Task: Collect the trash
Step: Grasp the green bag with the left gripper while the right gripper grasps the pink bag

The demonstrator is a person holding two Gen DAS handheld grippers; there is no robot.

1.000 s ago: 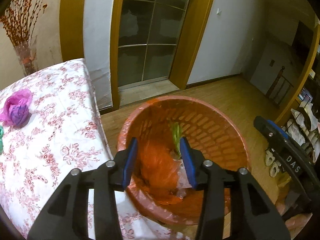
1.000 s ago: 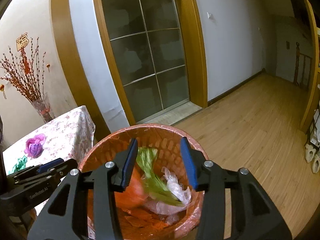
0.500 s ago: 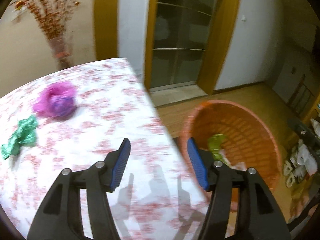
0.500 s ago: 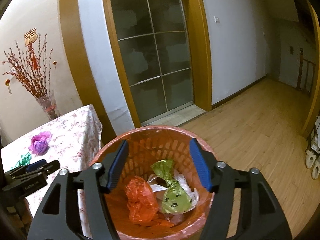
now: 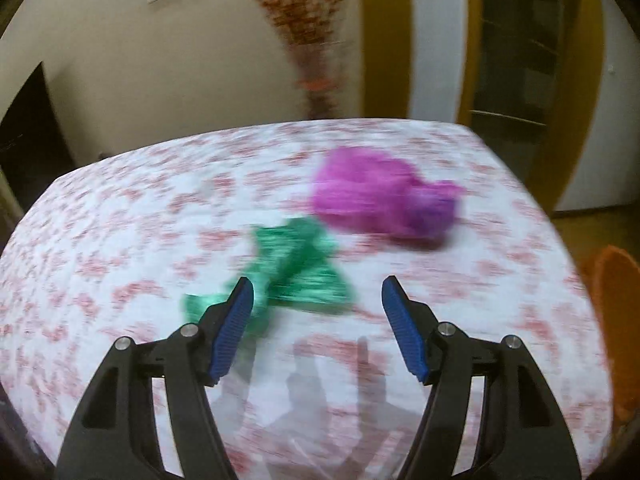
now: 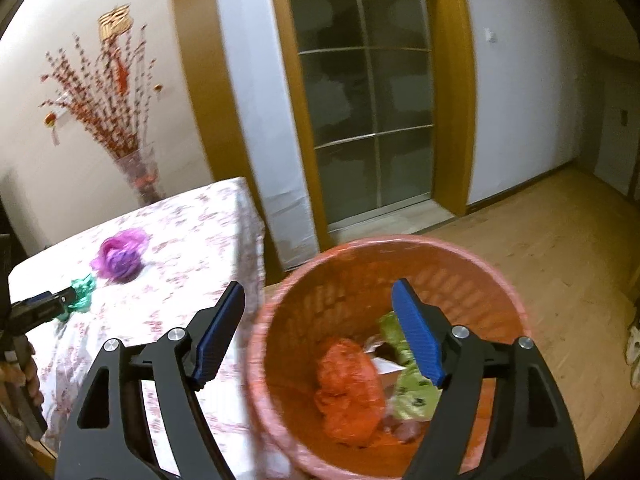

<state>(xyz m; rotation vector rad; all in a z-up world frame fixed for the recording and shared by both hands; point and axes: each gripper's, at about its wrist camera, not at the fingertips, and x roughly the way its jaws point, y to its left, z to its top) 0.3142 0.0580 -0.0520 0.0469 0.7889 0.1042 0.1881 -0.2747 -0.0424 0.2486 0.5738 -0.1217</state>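
Hovering over crumpled green plastic (image 5: pixel 294 270), left tool (image 5: pixel 316 300) spread.

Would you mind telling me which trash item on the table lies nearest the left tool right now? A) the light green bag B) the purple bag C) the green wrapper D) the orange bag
C: the green wrapper lies just ahead of the open left tool, partly behind its left finger, while the purple bag sits farther back on the table.

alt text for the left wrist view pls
Open left tongs hover over a floral tablecloth, aimed at a crumpled green wrapper. A purple plastic bag lies beyond it; the image is motion-blurred.
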